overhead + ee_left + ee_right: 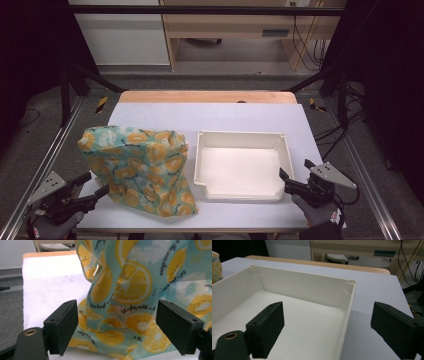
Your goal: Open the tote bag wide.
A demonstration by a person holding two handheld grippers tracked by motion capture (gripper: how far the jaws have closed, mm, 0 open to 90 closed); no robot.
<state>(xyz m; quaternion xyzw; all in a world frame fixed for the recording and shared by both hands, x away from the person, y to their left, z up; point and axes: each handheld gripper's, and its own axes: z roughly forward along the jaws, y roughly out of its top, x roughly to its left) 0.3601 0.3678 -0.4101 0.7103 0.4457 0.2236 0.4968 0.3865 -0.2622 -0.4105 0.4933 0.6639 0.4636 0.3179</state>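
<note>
High view: I see a table (210, 117) with a pale lavender cover and a wooden strip along its far edge. A fabric bag (137, 167) printed with orange slices on teal stands slumped on the left half of the table, its near corner reaching almost to the front edge. Just beside it, to the right, lies a shallow white plastic tray (243, 142), empty, with a small gap between the two.

My left gripper (92, 189) sits at the near left corner, jaws spread wide and holding nothing; the tips point toward the bag's lower left side, and one appears to touch the cloth (I cannot tell for certain). In the left gripper view the bag (140, 287) rises between and beyond the open jaws of the left gripper (117, 325), with script lettering legible on the print.

My right gripper (295, 176) rests at the tray's near right corner, jaws likewise wide apart and empty. In the right gripper view the tray's right wall (348, 312) runs between the jaws of the right gripper (327, 327), one over the tray floor, the other over the table cover.
</note>
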